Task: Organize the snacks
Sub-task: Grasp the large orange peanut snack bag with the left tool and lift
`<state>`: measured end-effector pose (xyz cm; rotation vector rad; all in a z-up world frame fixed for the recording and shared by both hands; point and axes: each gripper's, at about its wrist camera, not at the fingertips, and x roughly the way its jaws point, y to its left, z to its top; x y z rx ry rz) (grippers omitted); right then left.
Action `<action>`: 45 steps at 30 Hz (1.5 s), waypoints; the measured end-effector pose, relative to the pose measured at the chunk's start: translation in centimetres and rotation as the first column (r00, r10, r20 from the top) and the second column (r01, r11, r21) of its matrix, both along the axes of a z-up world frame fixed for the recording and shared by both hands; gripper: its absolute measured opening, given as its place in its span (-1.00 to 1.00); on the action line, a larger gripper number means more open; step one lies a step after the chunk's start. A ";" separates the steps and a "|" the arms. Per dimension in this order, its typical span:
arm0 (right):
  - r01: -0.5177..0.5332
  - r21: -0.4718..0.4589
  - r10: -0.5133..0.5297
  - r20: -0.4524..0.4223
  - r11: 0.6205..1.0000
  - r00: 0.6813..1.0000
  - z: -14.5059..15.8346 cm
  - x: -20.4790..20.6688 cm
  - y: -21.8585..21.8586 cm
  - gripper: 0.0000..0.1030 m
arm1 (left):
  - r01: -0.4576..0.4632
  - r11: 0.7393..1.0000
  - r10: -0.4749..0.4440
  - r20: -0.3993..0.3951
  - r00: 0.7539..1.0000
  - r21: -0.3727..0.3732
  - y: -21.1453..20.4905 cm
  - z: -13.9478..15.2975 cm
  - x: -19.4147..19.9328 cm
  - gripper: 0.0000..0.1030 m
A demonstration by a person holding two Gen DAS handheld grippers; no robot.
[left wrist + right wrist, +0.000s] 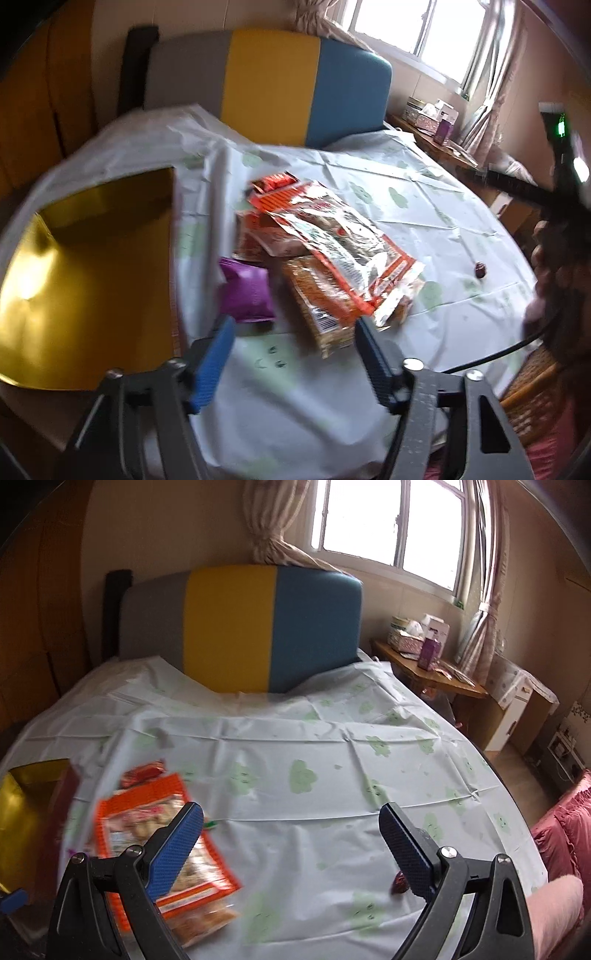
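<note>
Two grippers hover over the table, both spread with nothing between their pads. The left gripper stands partly open just short of the snack pile. The pile's top foil packet lies flat, its long axis running diagonally from the far left toward the near right. A purple packet sits beside it, near the gold box. The right gripper gapes wide over bare cloth, a small dark candy by its right finger.

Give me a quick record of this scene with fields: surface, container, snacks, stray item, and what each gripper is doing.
surface: tablecloth, pale with green prints
container: gold box, open, left of the snacks
snacks: pile of orange packets; purple packet beside it
stray item: small dark red candy, apart from the pile
left gripper: open, nothing held
right gripper: open, nothing held
</note>
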<state>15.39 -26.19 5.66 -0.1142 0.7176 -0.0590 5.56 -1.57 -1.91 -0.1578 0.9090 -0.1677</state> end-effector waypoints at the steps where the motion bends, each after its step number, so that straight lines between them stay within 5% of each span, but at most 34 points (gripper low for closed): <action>1: 0.008 0.002 -0.008 -0.008 1.000 1.000 -0.5 0.3 -0.5 0.85 | 0.007 1.000 -0.007 -0.024 1.000 -0.030 -0.1 -0.2 0.7 0.00; 8: 0.066 0.149 -0.053 -0.088 0.987 0.995 -3.5 1.4 -3.8 0.63 | -0.006 0.991 -0.007 -0.099 0.995 -0.130 -1.2 -1.5 4.8 -0.13; 21: 0.054 0.161 -0.037 -0.109 0.985 0.993 -3.9 2.2 -3.8 0.63 | -0.058 0.975 0.026 -0.152 0.988 -0.212 -2.5 -4.6 10.0 -0.17; 24: 0.045 0.150 -0.029 -0.110 0.988 0.994 -3.9 2.2 -3.4 0.63 | -0.052 0.976 0.024 -0.134 0.991 -0.213 -3.1 -4.6 10.8 -0.18; 26: 0.041 0.143 -0.024 -0.113 0.989 0.993 -4.0 2.3 -3.3 0.63 | -0.046 0.980 0.022 -0.122 0.992 -0.193 -3.6 -4.8 11.4 -0.70; 29: 0.037 0.133 -0.022 -0.114 0.990 0.993 -4.1 2.3 -3.1 0.63 | -0.040 0.977 0.016 -0.113 0.993 -0.212 -3.7 -4.8 11.9 -0.97; 38: 0.023 0.108 -0.007 -0.151 0.994 0.989 -4.8 2.6 -2.7 0.51 | 0.060 0.982 -0.051 0.056 0.997 -0.180 -4.2 0.5 11.6 -1.00; 45: -0.058 0.165 0.104 -0.284 0.985 0.953 -7.2 3.4 -1.5 0.20 | 0.056 0.981 -0.030 0.139 0.990 -0.188 -2.0 4.2 11.1 -1.00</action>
